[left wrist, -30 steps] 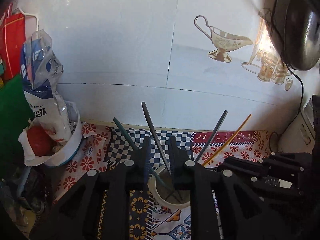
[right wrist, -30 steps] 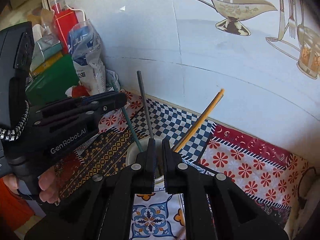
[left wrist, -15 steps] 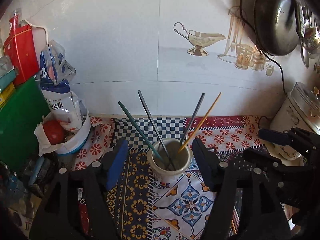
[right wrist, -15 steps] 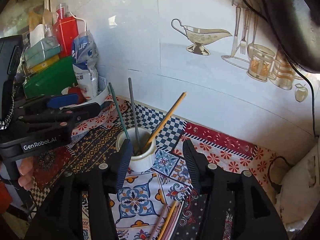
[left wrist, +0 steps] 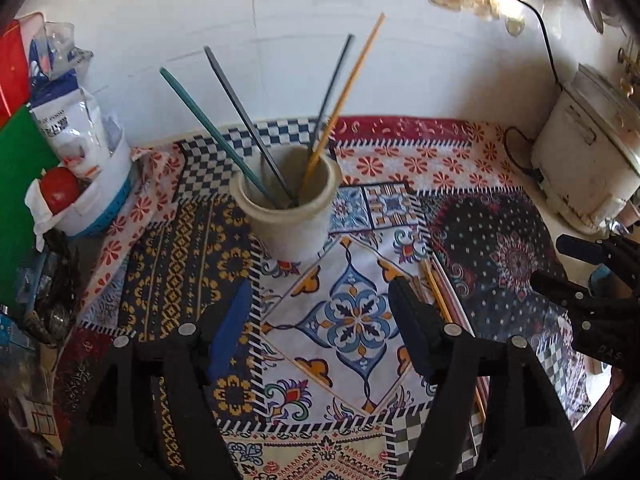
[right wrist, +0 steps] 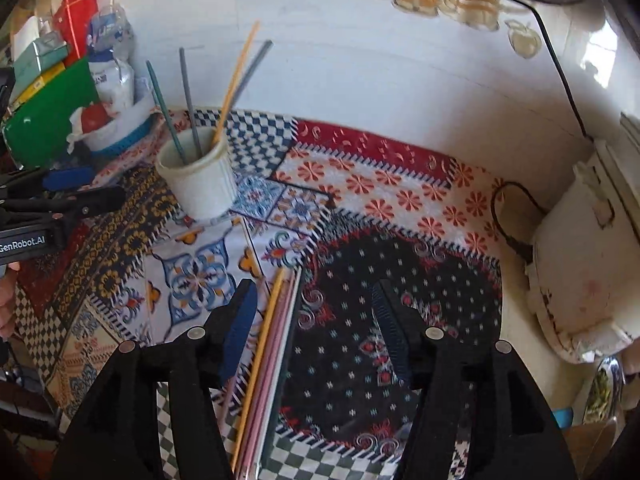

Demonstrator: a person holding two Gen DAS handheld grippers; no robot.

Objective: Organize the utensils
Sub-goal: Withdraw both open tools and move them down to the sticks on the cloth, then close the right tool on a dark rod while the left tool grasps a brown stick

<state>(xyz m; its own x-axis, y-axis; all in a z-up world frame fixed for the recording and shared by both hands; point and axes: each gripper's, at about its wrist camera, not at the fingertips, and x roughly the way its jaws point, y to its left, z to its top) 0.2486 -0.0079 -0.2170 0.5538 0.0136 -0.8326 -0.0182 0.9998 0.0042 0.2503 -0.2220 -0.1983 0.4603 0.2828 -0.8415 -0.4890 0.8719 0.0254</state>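
My left gripper (left wrist: 320, 312) hangs over the patterned cloth (left wrist: 348, 320) w/ jaws spread wide, nothing btwn them; they've just been opening. Right gripper (right wrist: 314, 312) same story: jaws apart, just been opening, empty, only cloth under the gap. Left-wrist view: the white cup (left wrist: 286, 204) stands upright on the cloth ahead of my left fingers, near the tiled wall (left wrist: 160, 20). In it, four chopsticks lean outward: a teal one (left wrist: 208, 132) and a dark grey one (left wrist: 244, 120) tilt left, another dark one (left wrist: 334, 88) and an orange one (left wrist: 348, 84) tilt right. More loose chopsticks (right wrist: 268, 360) lie flat on the cloth, side by side, orange, pink & pale ones, just beside my right gripper's left finger in the right-wrist view; in the left view they run under my left gripper's right finger. Can't count them for sure. Left of the cup sits a white tub (left wrist: 100, 196) w/ a plastic bag (left wrist: 68, 116) & something red in it. At far right a worn white rice cooker (right wrist: 584, 264) w/ black cord stands against the wall, well apart from the cup.
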